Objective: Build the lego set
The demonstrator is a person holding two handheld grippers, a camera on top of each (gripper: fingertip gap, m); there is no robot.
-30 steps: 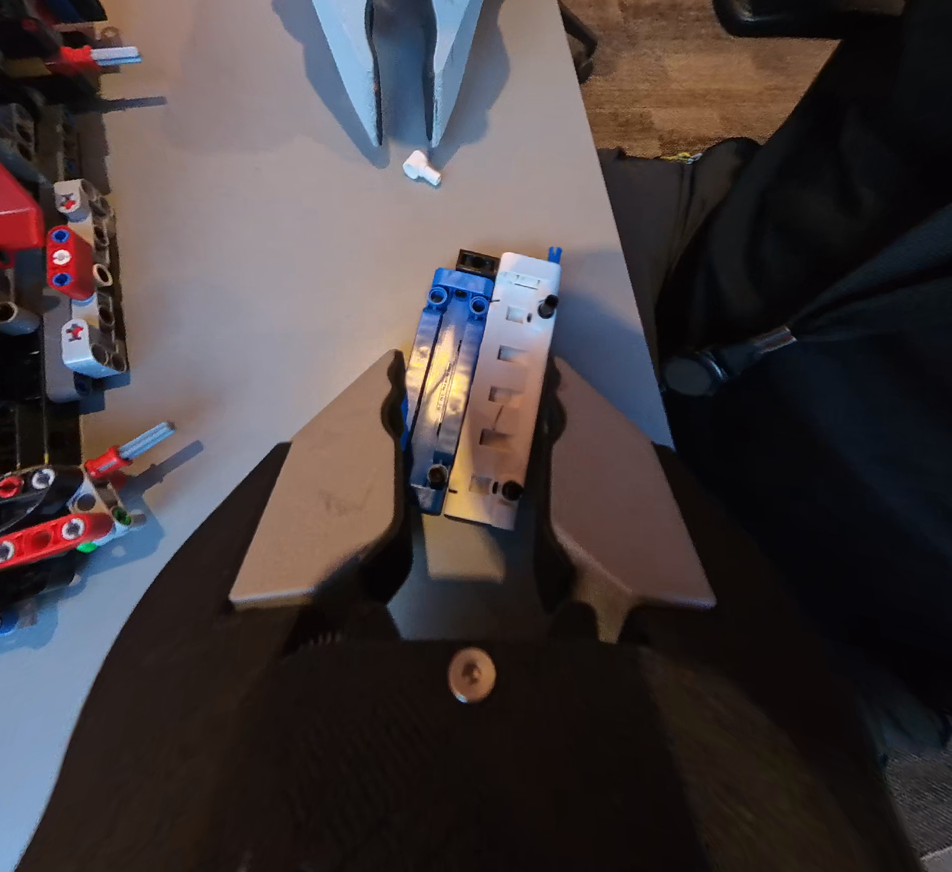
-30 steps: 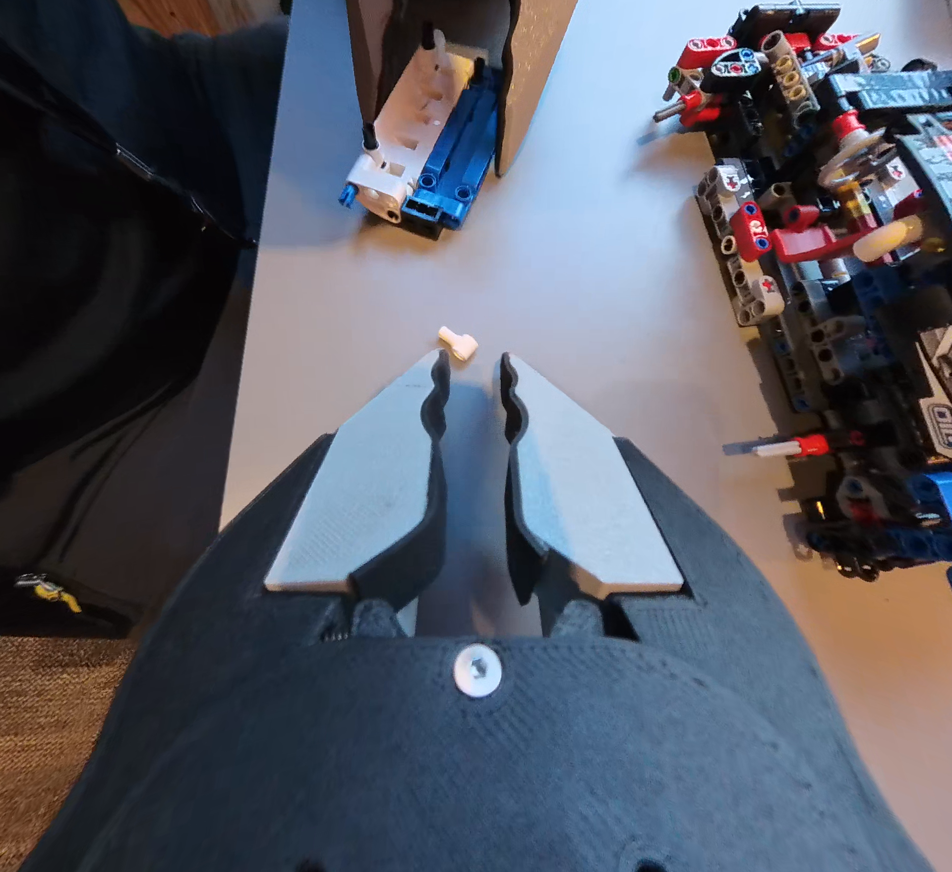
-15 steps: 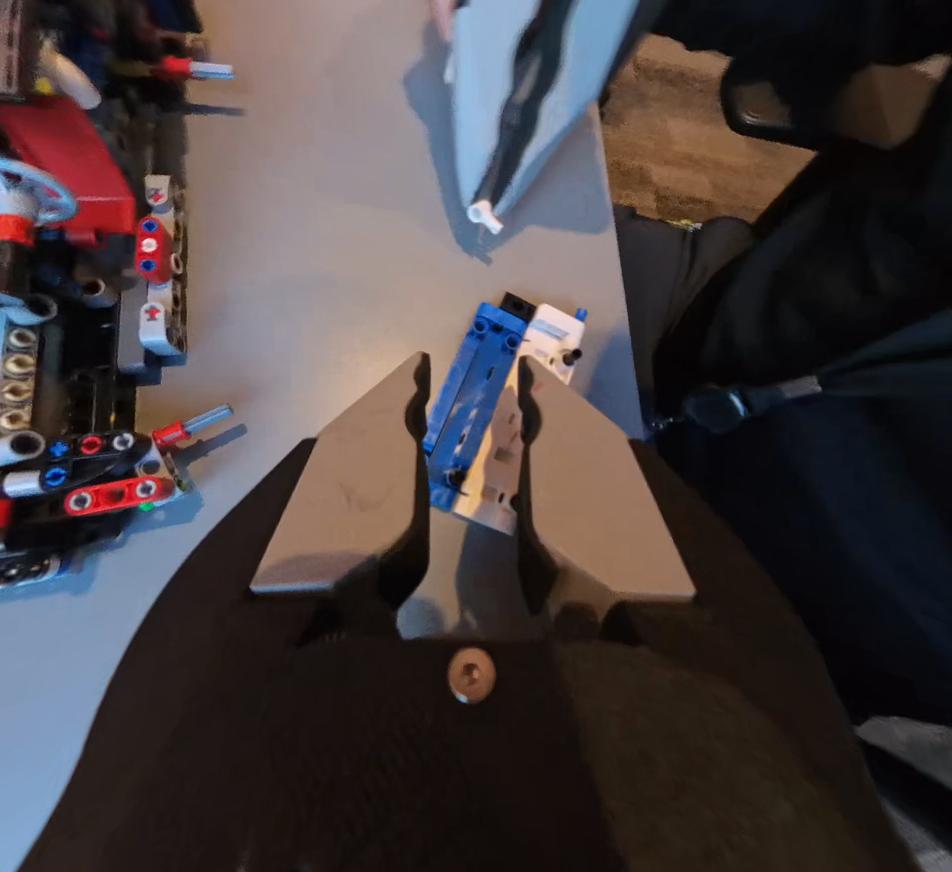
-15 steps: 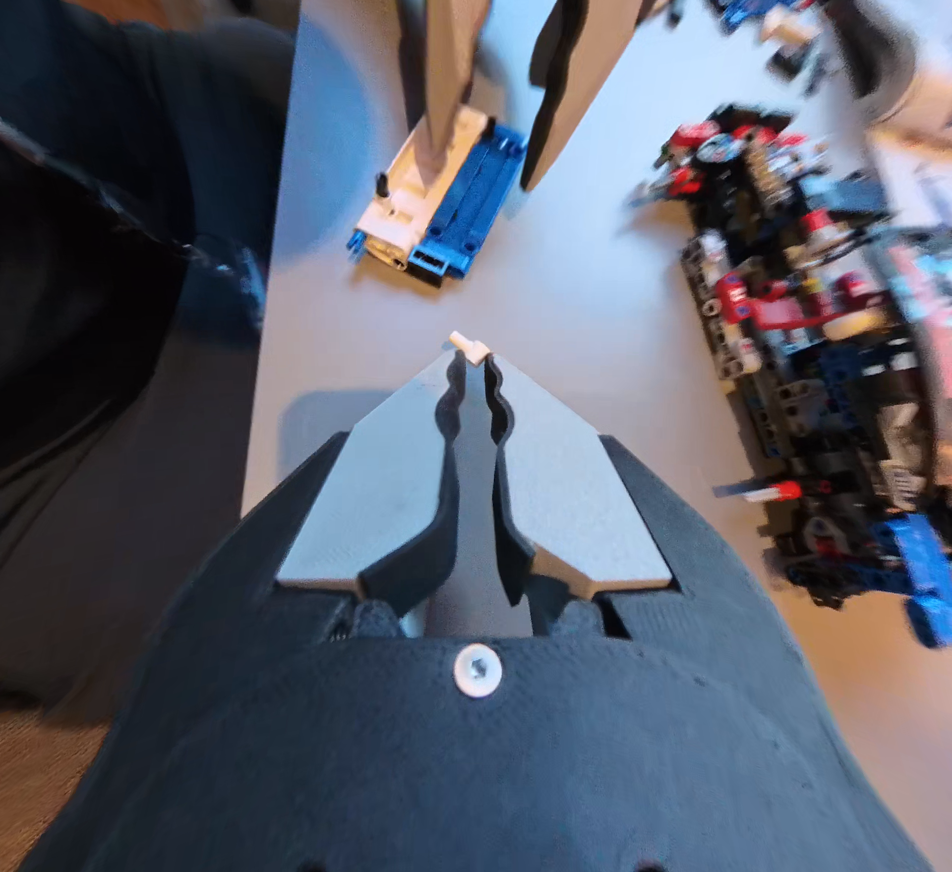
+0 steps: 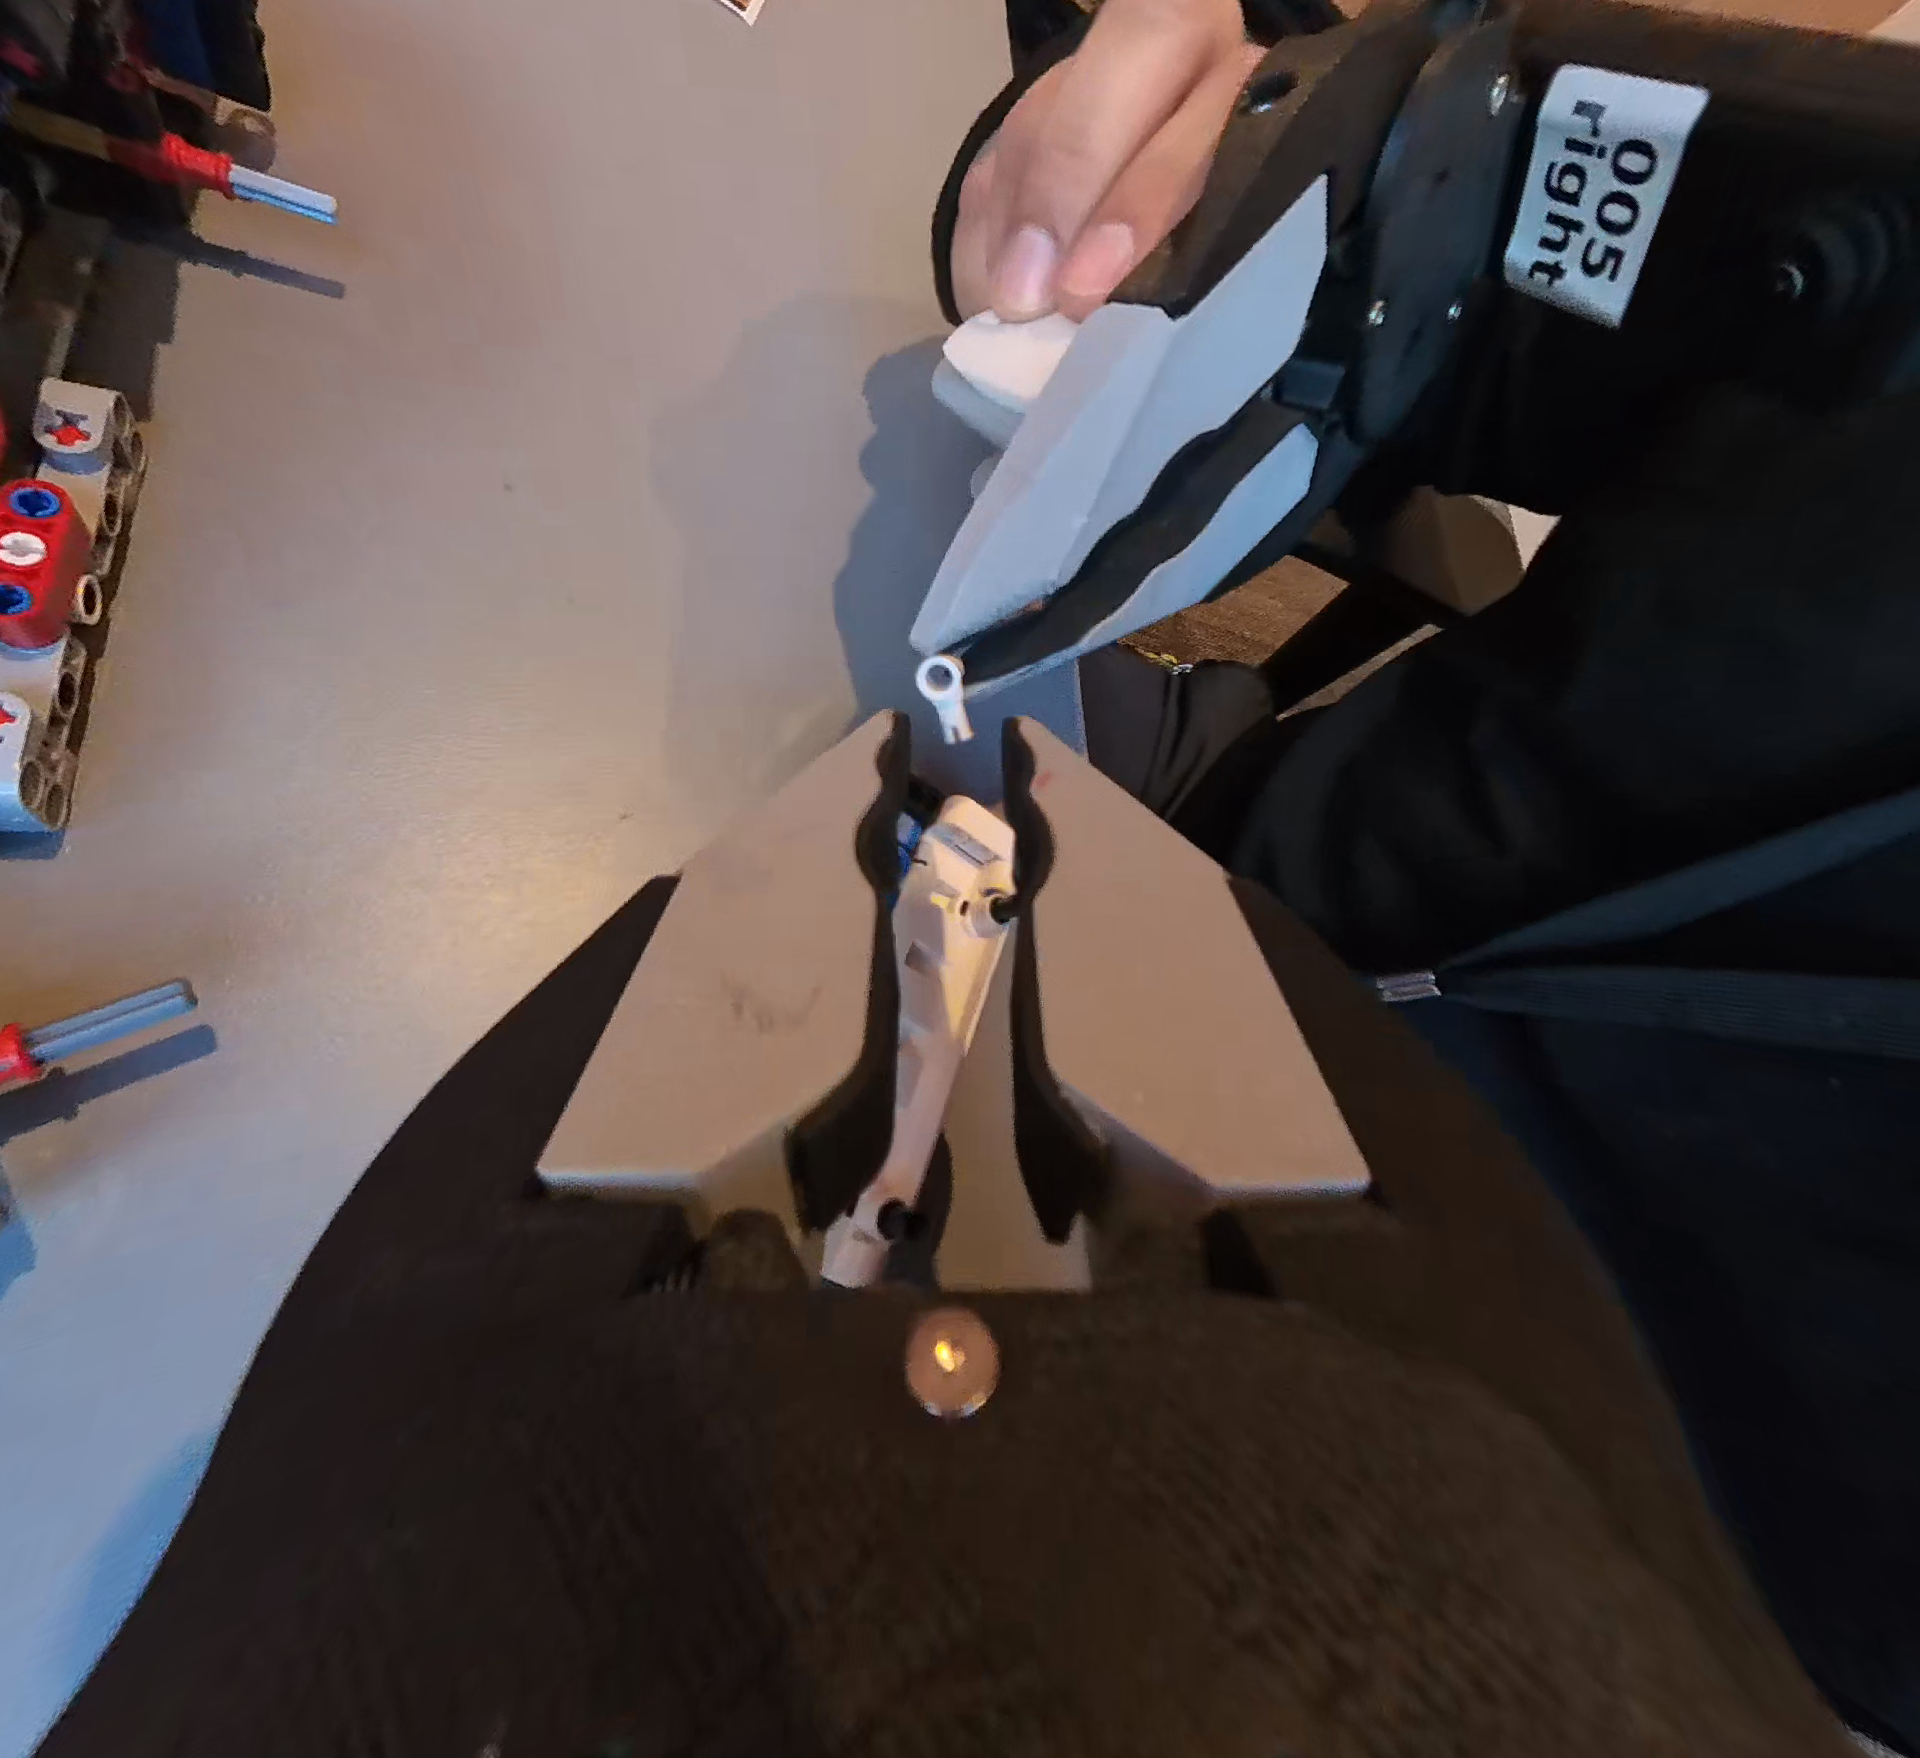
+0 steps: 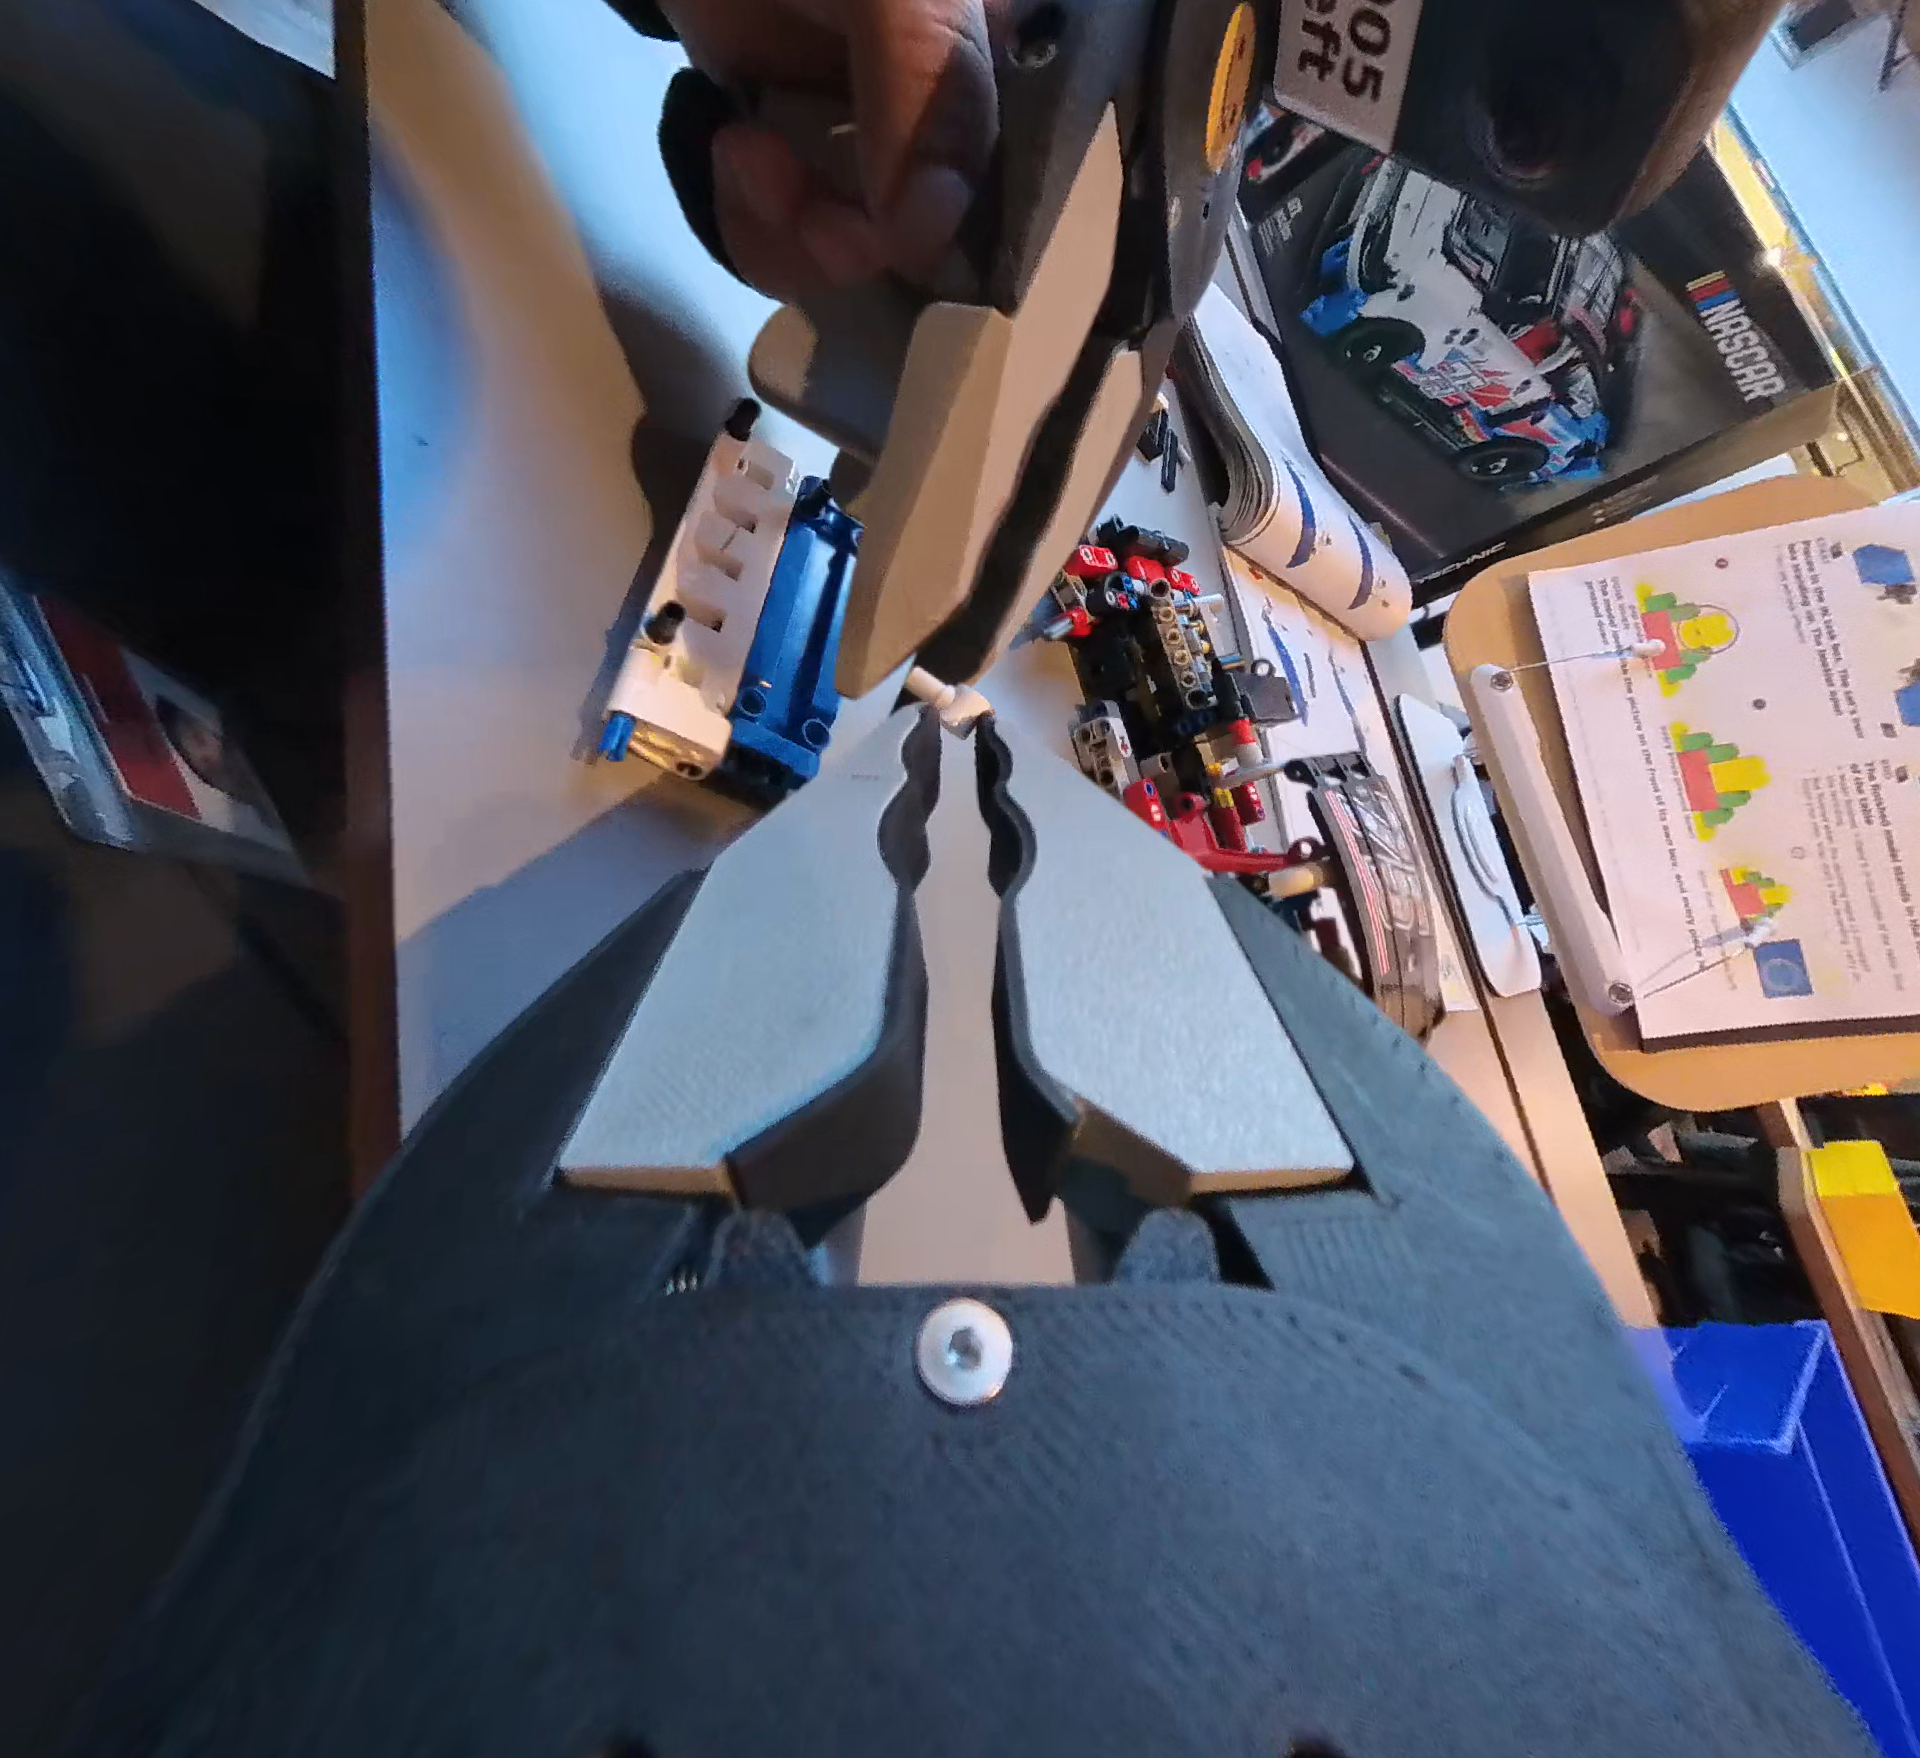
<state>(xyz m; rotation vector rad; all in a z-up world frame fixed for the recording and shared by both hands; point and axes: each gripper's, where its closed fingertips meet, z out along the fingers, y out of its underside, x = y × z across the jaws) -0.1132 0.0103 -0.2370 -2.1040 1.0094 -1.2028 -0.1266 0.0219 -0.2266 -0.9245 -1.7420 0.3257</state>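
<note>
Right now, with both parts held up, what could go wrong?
The white pin is pinched only at the very tips of the right gripper, so it could twist or drop. The white-and-blue panel sits tilted in the left gripper, so it may slip when the pin pushes in.

White-and-blue panel [image 6: 727, 659] with black pins, tilted off the table, clamped between left gripper [image 5: 951, 742] fingers. Small white pin [image 5: 943, 692] pinched at right gripper [image 6: 951, 732] tips.

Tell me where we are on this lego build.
Done: the partly built car sits on the table. In hand: left hand-held gripper clamps the white-and-blue panel; right hand-held gripper pinches a small white connector. Left: fitting both.
</note>
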